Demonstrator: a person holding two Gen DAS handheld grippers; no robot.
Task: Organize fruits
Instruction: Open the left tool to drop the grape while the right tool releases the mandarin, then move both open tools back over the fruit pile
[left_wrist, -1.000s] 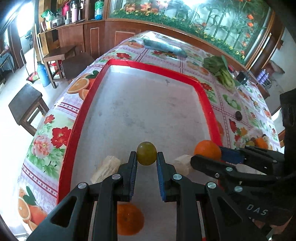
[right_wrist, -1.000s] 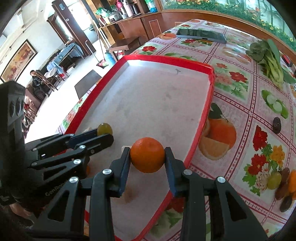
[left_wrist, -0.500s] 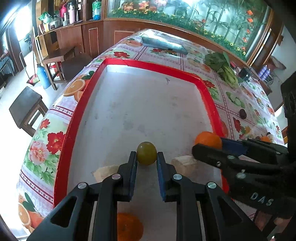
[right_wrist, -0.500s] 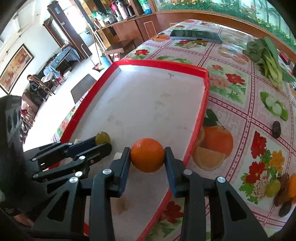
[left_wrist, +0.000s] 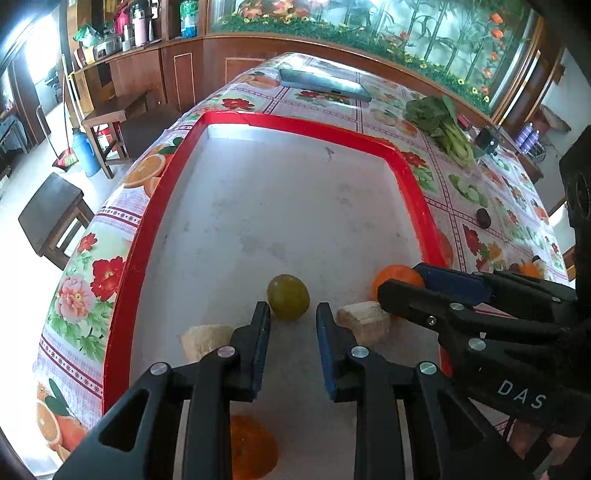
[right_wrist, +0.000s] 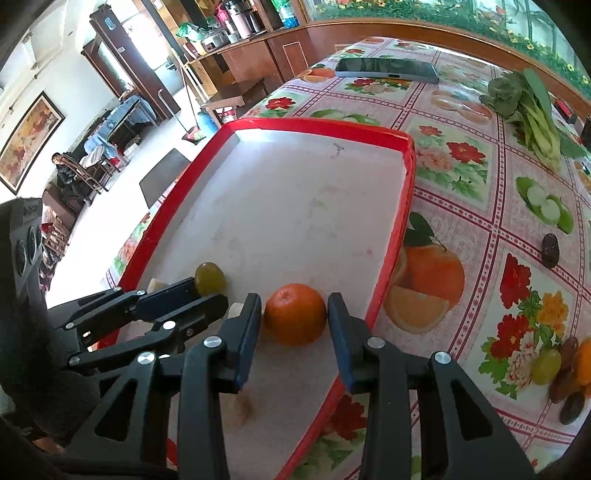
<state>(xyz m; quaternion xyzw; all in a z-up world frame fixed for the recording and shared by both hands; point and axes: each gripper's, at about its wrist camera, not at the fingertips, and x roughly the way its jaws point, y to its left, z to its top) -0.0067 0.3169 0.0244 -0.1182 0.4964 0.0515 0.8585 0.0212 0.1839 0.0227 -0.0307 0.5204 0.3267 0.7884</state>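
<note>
A red-rimmed tray (left_wrist: 147, 221) with a pale floor lies on the flowered tablecloth. A small green fruit (left_wrist: 288, 297) rests on the tray floor just ahead of my left gripper (left_wrist: 291, 317), whose fingers stand open and slightly apart from it. My right gripper (right_wrist: 294, 314) is shut on an orange (right_wrist: 295, 314), low over the tray beside its right rim (right_wrist: 402, 206). In the left wrist view the right gripper (left_wrist: 400, 280) and the orange (left_wrist: 395, 275) show at the right. The left gripper (right_wrist: 208, 295) and green fruit (right_wrist: 209, 277) appear at the left of the right wrist view.
Two pale chunks (left_wrist: 205, 338) (left_wrist: 364, 319) and another orange fruit (left_wrist: 251, 446) lie at the tray's near end. On the cloth are a phone (right_wrist: 386, 70), leafy greens (right_wrist: 528, 107), a dark fruit (right_wrist: 550, 245) and a small pile of fruit (right_wrist: 569, 365).
The left gripper's fingers have parted and the green fruit now sits on the tray ahead of them. Both grippers sank toward the tray; the right one keeps the orange.
</note>
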